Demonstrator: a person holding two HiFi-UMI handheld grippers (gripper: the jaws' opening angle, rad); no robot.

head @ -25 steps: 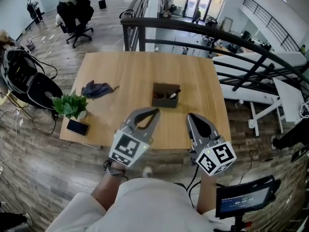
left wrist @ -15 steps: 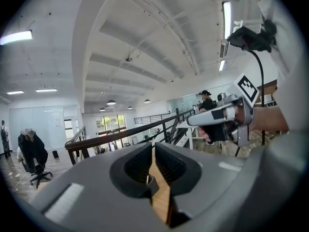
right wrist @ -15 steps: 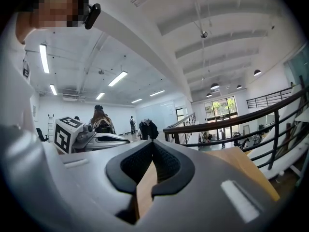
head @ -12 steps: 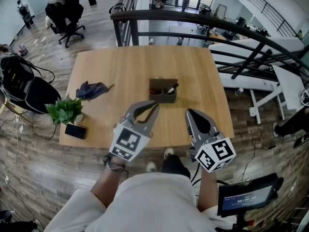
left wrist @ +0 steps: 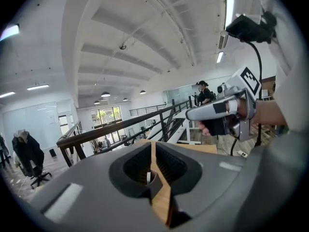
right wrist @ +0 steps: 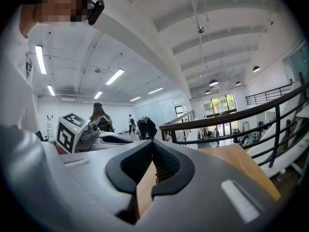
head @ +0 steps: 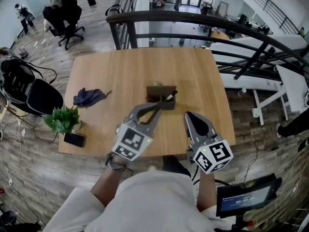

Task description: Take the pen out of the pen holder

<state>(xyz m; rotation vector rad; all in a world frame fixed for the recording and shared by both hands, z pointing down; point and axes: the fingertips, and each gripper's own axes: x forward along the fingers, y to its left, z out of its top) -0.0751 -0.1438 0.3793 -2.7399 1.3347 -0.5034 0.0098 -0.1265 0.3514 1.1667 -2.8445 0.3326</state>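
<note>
A dark brown pen holder (head: 161,96) stands near the middle of the wooden table (head: 120,71). A pen (head: 169,96) leans in its right half, with other small items beside it. My left gripper (head: 157,107) is shut and empty, its tip just in front of the holder's near side. My right gripper (head: 188,115) is also shut and empty, hanging to the holder's near right, above the table's front edge. In the left gripper view the left gripper (left wrist: 151,146) has its jaws together. The right gripper view shows the right gripper (right wrist: 153,146) closed the same way. The holder is hidden in both gripper views.
A crumpled blue cloth (head: 87,96) lies on the table's left side. A small green plant (head: 62,119) and a black phone (head: 74,139) sit at the near left corner. A black railing (head: 193,21) runs behind the table. A black chair (head: 29,88) stands left.
Both grippers have moved forward toward the pen holder. The left gripper's tip now sits close to the holder's near side. Both stay shut.
</note>
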